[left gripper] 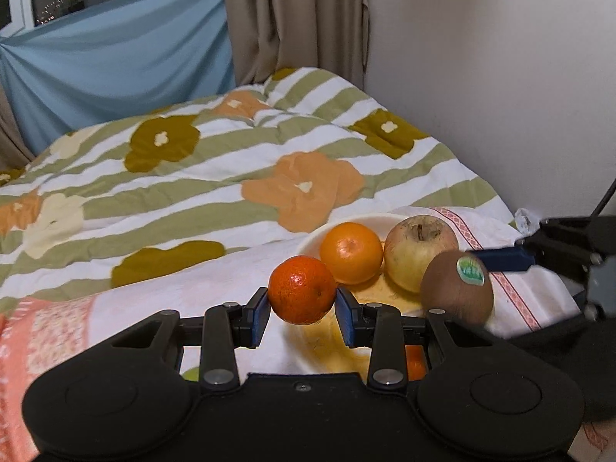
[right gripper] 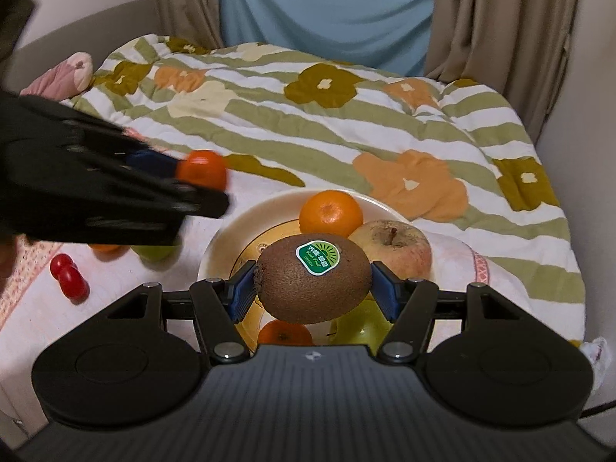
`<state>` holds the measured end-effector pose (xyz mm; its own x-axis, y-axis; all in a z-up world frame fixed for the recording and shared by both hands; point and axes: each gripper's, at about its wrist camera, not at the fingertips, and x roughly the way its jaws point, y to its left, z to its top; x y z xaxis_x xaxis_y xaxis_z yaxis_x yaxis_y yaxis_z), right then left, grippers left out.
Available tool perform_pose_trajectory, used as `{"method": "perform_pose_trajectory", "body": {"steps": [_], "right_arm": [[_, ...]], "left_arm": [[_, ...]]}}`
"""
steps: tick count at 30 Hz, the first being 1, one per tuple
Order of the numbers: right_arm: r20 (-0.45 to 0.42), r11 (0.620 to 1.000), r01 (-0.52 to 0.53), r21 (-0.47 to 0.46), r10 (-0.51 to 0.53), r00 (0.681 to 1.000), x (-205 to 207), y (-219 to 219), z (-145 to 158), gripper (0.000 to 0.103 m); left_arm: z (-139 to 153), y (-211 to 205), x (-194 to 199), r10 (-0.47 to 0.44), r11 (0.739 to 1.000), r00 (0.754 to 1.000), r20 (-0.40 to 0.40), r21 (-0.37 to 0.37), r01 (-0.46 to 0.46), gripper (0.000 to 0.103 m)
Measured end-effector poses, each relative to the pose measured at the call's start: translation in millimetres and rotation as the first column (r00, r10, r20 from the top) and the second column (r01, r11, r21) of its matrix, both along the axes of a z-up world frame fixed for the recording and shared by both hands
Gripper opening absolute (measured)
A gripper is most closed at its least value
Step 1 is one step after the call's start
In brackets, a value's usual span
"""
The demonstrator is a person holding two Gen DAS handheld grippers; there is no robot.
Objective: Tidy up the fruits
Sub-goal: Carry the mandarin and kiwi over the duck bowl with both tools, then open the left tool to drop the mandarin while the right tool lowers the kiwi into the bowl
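right wrist view: the right tongs (right gripper: 312, 288) clamp a fuzzy brown oval kiwi (right gripper: 312, 283) bearing a green sticker, above a round cream glazed plate (right gripper: 223, 238) holding a dimpled orange (right gripper: 331, 212) and a russeted yellowish apple (right gripper: 396, 248). the left tongs (left gripper: 302, 304) pinch a small glossy round tangerine (left gripper: 302, 289) between blue pads, beside the plate over the bed's white cloth (left gripper: 200, 288).

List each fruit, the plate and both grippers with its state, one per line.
Left gripper: shut on tangerine.
Tangerine: held, off the cloth.
Right gripper: shut on kiwi.
Kiwi: held over the plate, sticker up.
Plate: on the cloth, holding fruit.
Orange: on the plate.
Apple: on the plate, stem up.
Cherry tomatoes: loose on the cloth.
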<state>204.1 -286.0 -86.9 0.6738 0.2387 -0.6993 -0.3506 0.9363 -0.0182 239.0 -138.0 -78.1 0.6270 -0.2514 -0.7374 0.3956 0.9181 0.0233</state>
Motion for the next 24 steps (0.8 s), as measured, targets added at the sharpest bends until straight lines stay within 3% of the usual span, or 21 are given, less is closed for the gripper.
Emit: {"method": "perform_pose_trajectory", "body": {"steps": [11,13,15,17,24], "right_arm": [[-0.018,0.998,-0.064,0.008,0.064,0.998,7.2,-8.9,-20.2,0.077],[-0.019,0.997,-0.071,0.008,0.071,0.997,8.3,-8.4,-21.3,0.077],[-0.018,0.997,-0.075,0.002,0.075,0.997,9.1,-9.3,-22.6,0.077],[-0.015,0.997,-0.081,0.000,0.081,0.997,9.6,-9.2,-22.6,0.077],[0.006,0.992,-0.118,-0.037,0.119,0.993,6.9,-5.3,-17.6,0.077]], "left_arm": [[-37.2,-26.8,36.3,0.021,0.999,0.996,-0.085,0.031,-0.018,0.042],[-37.6,-25.8,39.8,0.032,0.999,0.996,-0.083,0.033,-0.029,0.054],[-35.5,-22.5,40.6,0.048,0.998,0.996,-0.071,0.035,-0.045,0.079],[-30.8,-17.6,39.3,0.060,0.998,0.996,-0.058,0.011,-0.060,0.090],[-12.9,1.9,22.4,0.125,0.992,0.991,-0.042,-0.007,-0.126,0.092]]}}
